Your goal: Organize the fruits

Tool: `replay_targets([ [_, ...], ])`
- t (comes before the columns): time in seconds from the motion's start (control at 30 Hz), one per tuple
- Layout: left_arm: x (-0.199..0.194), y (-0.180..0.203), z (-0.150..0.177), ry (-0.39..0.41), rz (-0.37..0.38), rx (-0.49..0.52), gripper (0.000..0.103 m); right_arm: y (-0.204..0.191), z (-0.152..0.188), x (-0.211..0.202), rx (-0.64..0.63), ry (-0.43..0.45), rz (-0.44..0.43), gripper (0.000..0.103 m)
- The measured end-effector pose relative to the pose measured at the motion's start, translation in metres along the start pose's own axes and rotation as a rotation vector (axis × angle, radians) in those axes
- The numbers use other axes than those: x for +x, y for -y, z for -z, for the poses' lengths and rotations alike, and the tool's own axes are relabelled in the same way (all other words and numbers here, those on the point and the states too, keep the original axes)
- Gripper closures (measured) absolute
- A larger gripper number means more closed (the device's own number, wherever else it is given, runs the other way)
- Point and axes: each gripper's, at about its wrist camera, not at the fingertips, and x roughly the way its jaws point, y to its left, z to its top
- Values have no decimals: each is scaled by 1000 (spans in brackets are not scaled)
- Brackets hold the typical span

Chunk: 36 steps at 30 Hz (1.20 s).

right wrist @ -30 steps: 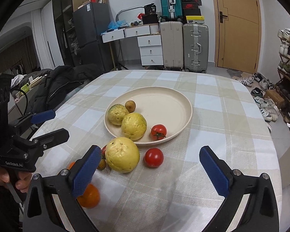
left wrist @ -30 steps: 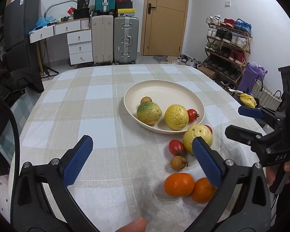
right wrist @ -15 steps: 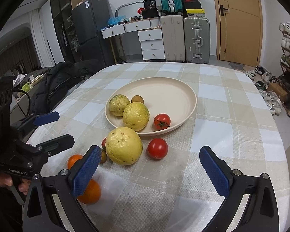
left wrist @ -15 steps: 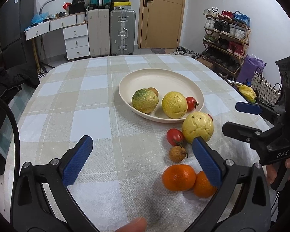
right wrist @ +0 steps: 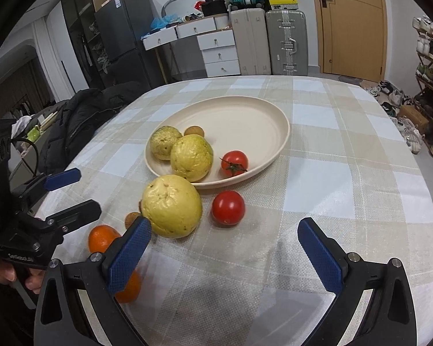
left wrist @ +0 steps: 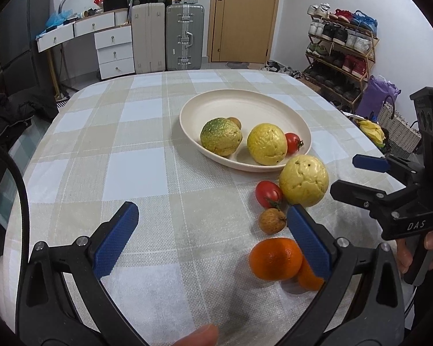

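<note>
Fruits sit in two groups on the checked tablecloth (left wrist: 135,170). On the cream plate (right wrist: 245,115): a green-speckled guava (left wrist: 220,136), a yellow guava (left wrist: 266,144), a tomato (right wrist: 234,163) with its green stalk end turned toward the right wrist camera, and a small brown fruit (right wrist: 194,130) tucked behind the guavas. Just off the plate's near rim lies the big yellow guava (right wrist: 171,206), round with no clear long axis, its puckered end facing up and toward the right wrist camera. Beside it a loose tomato (right wrist: 228,207) on one side, a second tomato (left wrist: 268,193) and a brown longan (left wrist: 272,221) on the other. Two oranges touch each other nearby, the nearer orange (left wrist: 275,258) in plain view, the other orange (left wrist: 309,274) half hidden behind a blue pad. Left gripper (left wrist: 213,239) hovers over bare cloth, jaws spread wide, nothing between them. Right gripper (right wrist: 225,255) likewise gapes wide and holds nothing, with the yellow guava just ahead of its left pad.
</note>
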Motion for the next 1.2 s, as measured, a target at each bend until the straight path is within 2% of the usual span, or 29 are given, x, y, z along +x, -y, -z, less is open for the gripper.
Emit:
replay_targets([
  [0.2,6,1,3,-26,0,13,0,-1,1,5,-2,-25,-12,0],
  [0.83,6,7,6,-71,20,79,0,-10,2,19,75,-60,-179,1],
  [0.87,5,8,6,-73,25,84,0,-11,0,19,76,-57,-185,2],
  [0.97,4,10,7,-76,29,100,0,-16,-7,22,72,-53,-205,12],
  [1.2,5,3,9,-99,66,71,0,-22,-11,21,56,-46,-203,16],
])
